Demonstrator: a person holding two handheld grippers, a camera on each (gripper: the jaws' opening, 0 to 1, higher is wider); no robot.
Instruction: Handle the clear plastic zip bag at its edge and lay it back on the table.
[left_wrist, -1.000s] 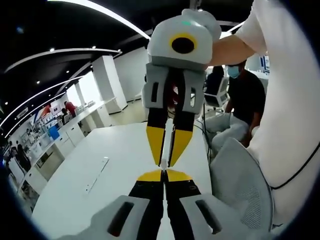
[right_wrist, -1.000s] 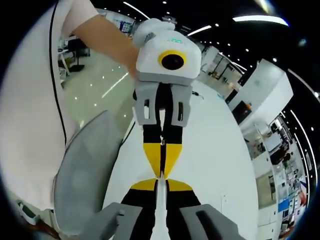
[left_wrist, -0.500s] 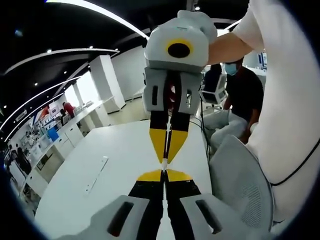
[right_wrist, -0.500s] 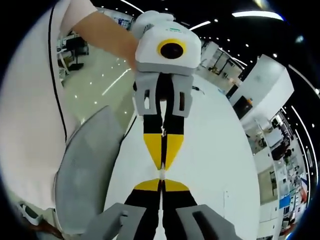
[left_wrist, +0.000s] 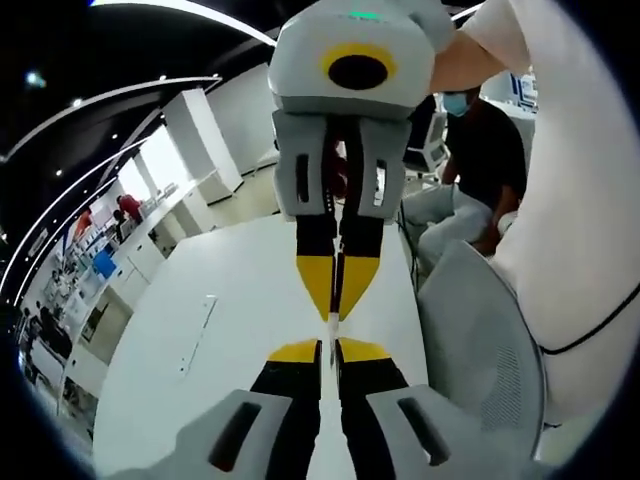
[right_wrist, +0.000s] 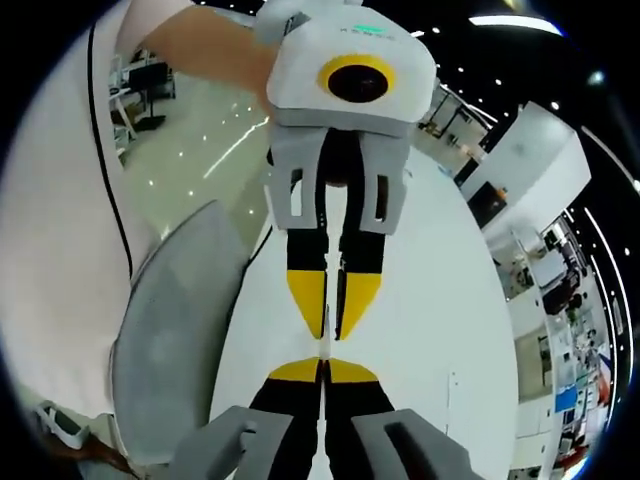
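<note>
The clear plastic zip bag shows as a thin pale strip, seen edge-on, stretched taut between the facing tips of the two tongs; it is almost wholly transparent, so its body cannot be made out against the white desk below; it hangs in the air, apart from the desk; in the right gripper view the same bag appears as a thin, faint sliver, pinched at either end by the yellow tips; its full outline cannot be told.
</note>
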